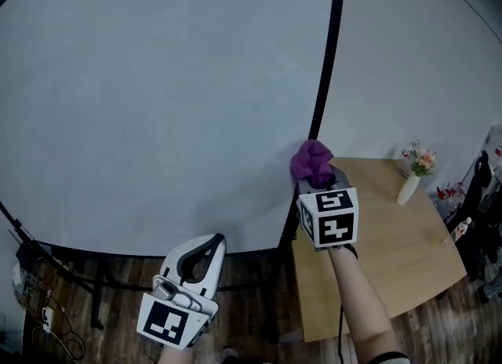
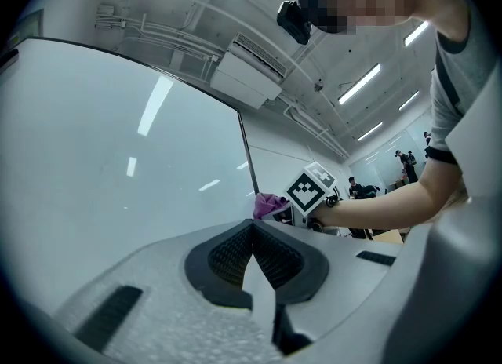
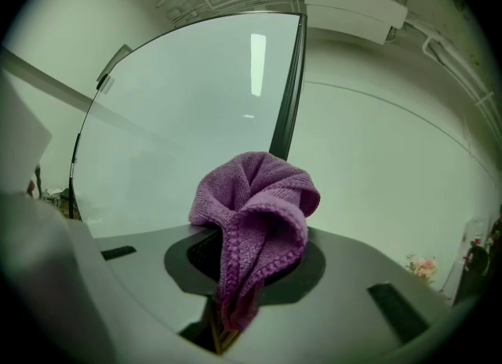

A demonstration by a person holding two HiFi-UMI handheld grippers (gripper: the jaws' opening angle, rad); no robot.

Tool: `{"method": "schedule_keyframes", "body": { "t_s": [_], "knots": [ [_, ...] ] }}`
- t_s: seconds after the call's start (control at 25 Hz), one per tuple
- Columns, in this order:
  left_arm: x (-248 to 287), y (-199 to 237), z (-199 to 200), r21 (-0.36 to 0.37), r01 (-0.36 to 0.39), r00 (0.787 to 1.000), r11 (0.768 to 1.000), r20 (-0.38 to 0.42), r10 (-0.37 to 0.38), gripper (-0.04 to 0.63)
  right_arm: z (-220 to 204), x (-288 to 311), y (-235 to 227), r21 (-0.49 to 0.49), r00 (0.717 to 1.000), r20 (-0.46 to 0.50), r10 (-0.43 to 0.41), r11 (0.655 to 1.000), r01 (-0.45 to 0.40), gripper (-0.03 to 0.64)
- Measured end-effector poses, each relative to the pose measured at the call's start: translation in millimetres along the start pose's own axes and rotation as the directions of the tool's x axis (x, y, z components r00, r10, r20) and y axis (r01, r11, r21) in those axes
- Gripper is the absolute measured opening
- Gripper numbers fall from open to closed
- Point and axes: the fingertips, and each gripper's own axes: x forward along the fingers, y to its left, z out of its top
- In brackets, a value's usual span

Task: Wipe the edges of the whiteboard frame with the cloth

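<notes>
Right tongs [image 3: 235, 288] clamp the cloth [image 3: 255, 213], frame [image 1: 325, 64] just ahead; the loose bunch may skid off it. Left tongs [image 2: 252, 238] closed, empty.

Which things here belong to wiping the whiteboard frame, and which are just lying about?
For the job:
- purple cloth
- right gripper, shut on the cloth
- black whiteboard frame

Lying about:
- wooden table
- vase of flowers on the table
- left gripper, shut and empty, away from the frame
</notes>
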Motion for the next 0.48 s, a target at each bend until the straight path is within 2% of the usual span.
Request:
{"method": "schedule_keyframes", "body": {
  "t_s": [0.32, 0.48],
  "knots": [
    [-8.4, 7.6, 1.3, 0.003, 0.008, 1.000, 1.000, 0.005, -0.008, 0.017, -30.8, 4.0, 12.3, 0.086, 0.999, -0.035, 0.006, 0.996, -0.003, 0.075],
    [-13.2, 11.5, 0.6, 0.006, 0.012, 1.000, 1.000, 0.000, -0.012, 0.017, -46.8, 4.9, 18.2, 0.080, 0.999, -0.041, -0.027, 0.996, 0.031, 0.074]
  ]
}}
